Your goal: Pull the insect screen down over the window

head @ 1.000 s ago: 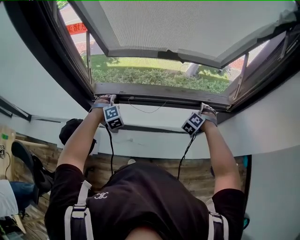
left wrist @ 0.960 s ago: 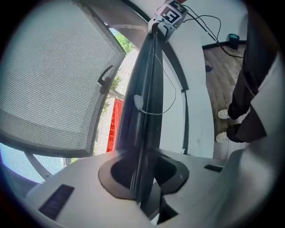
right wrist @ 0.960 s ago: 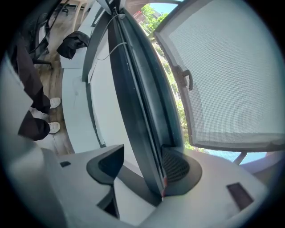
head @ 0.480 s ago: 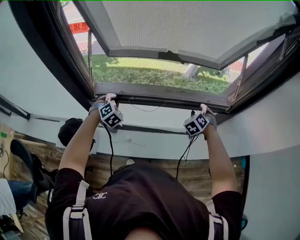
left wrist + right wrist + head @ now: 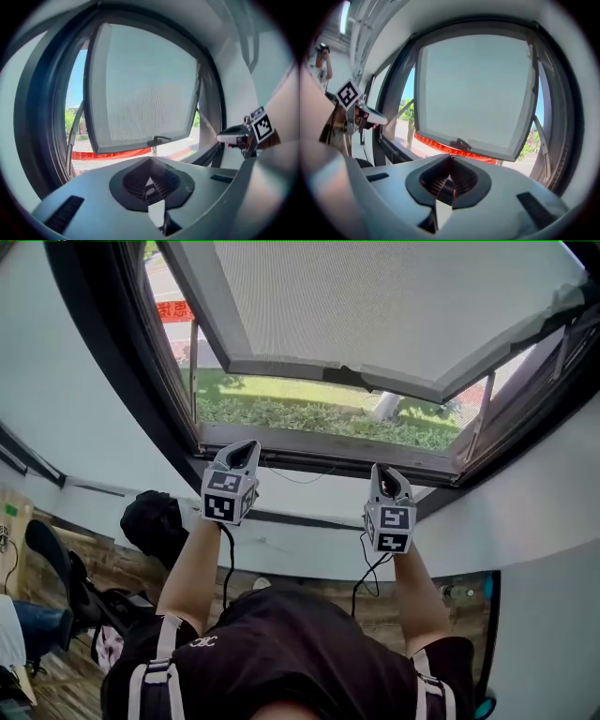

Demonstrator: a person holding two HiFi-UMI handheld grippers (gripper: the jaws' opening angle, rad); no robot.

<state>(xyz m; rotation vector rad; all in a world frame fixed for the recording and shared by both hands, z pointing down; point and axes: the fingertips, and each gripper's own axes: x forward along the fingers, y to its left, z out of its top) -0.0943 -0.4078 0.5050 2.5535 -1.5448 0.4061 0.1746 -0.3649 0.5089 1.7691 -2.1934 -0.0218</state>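
Observation:
The insect screen (image 5: 394, 296) is a grey mesh panel that covers the upper part of the dark-framed window. Its bottom bar carries a small dark handle (image 5: 352, 374), and an open gap with grass showing lies below the bar. My left gripper (image 5: 247, 445) points up at the window's lower rail (image 5: 319, 454); its jaws are closing with nothing between them. My right gripper (image 5: 384, 471) is shut and empty, just below the same rail. In the left gripper view the jaw tips (image 5: 150, 159) meet under the handle (image 5: 158, 139). The right gripper view shows its tips (image 5: 451, 157) together below the handle (image 5: 461, 143).
A metal stay (image 5: 483, 399) stands at the gap's right side and another (image 5: 194, 371) at its left. A red banner (image 5: 175, 310) shows outside. A white wall runs under the window. A black bag (image 5: 155, 521) and a chair (image 5: 56, 568) stand on the wood floor at the left.
Both grippers have come off the lower window rail and turned to point upward. Their jaws have closed. The view has shifted slightly.

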